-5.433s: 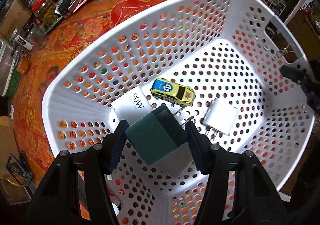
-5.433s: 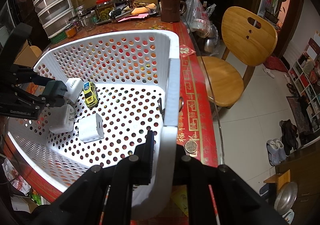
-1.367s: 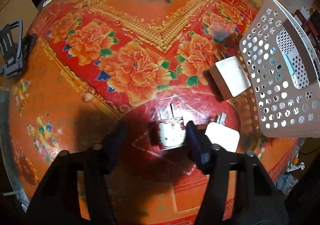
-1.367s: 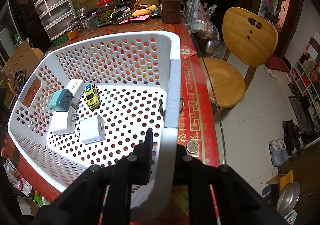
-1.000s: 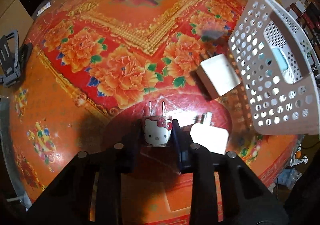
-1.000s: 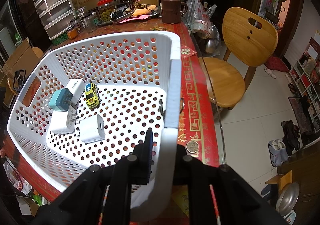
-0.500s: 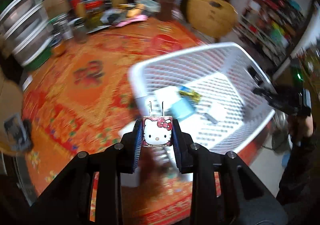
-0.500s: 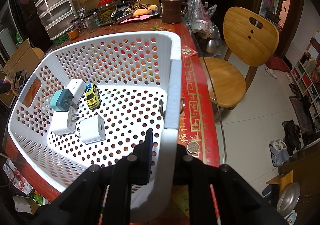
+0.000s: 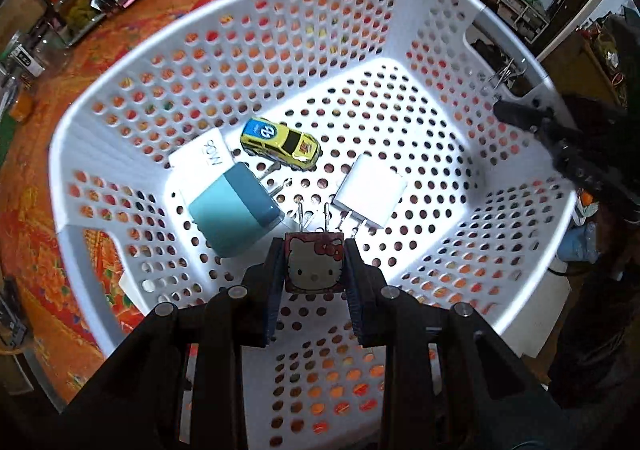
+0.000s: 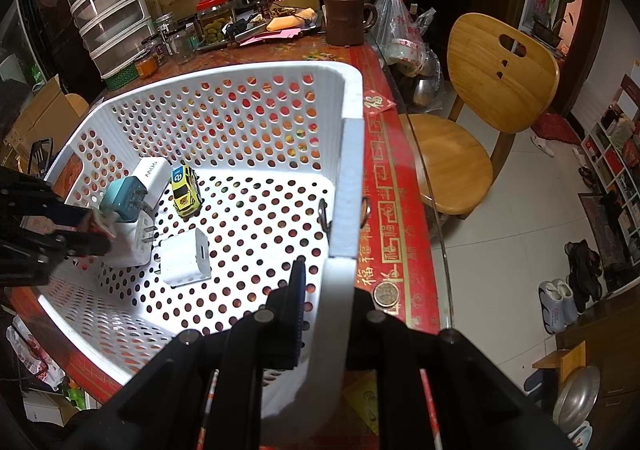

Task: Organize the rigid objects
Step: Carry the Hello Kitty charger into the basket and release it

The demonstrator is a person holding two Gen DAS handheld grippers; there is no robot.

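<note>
Your left claw (image 9: 315, 265) clamps a cat-faced pink charger (image 9: 315, 265) above the white perforated plastic basket (image 9: 256, 50), whose rim your right claw (image 10: 325, 292) pinches. Inside lie a white adapter marked "90W" (image 9: 200, 161), a teal charger (image 9: 234, 212) and a yellow toy car numbered "42" (image 9: 281, 144).

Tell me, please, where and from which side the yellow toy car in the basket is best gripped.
Grip the yellow toy car across its narrow body, on the two long flanks, coming from above. It sits upright on its wheels on the basket floor, with free space along both flanks.
</note>
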